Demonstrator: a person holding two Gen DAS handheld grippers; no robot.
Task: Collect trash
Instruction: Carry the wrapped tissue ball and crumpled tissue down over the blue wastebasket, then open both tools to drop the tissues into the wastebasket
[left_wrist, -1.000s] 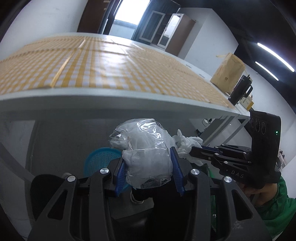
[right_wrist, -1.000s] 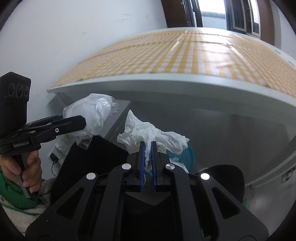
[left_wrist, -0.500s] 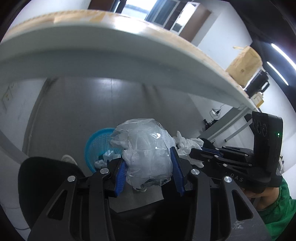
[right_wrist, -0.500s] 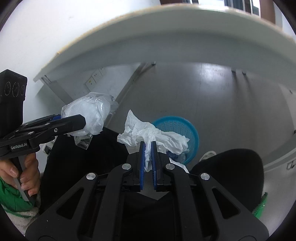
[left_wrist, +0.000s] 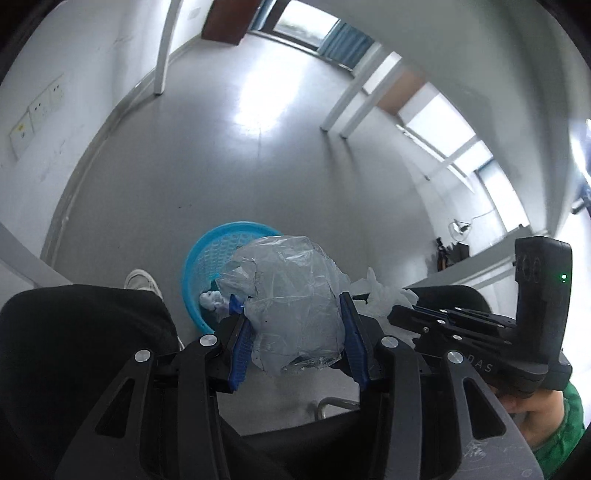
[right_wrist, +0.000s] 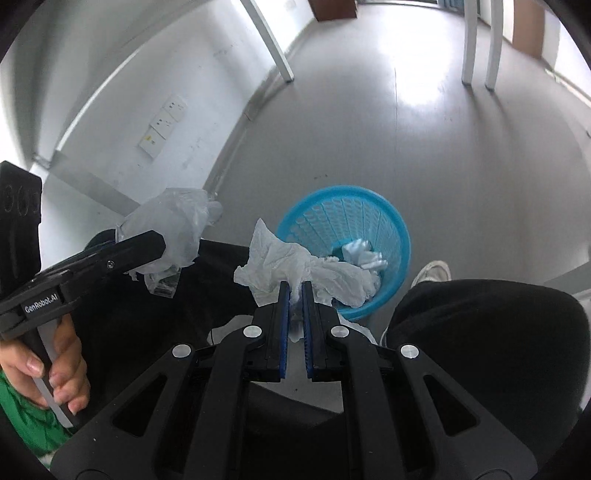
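Clear crumpled plastic wrap (left_wrist: 295, 295) fills the gap between the blue pads of the left gripper (left_wrist: 293, 317), clamped from both sides and bulging past the tips. Just to its right, the right gripper (right_wrist: 294, 295) pinches a white paper tissue (right_wrist: 295, 267) between nearly closed jaws, the wad spreading beyond the tips. Both loads hang over the person's dark-clad knees, near the blue mesh basket (right_wrist: 400, 236) on the grey floor (right_wrist: 443, 147). White scraps (right_wrist: 364, 256) lie inside it. Open floor stretches beyond toward white table legs (right_wrist: 280, 55).
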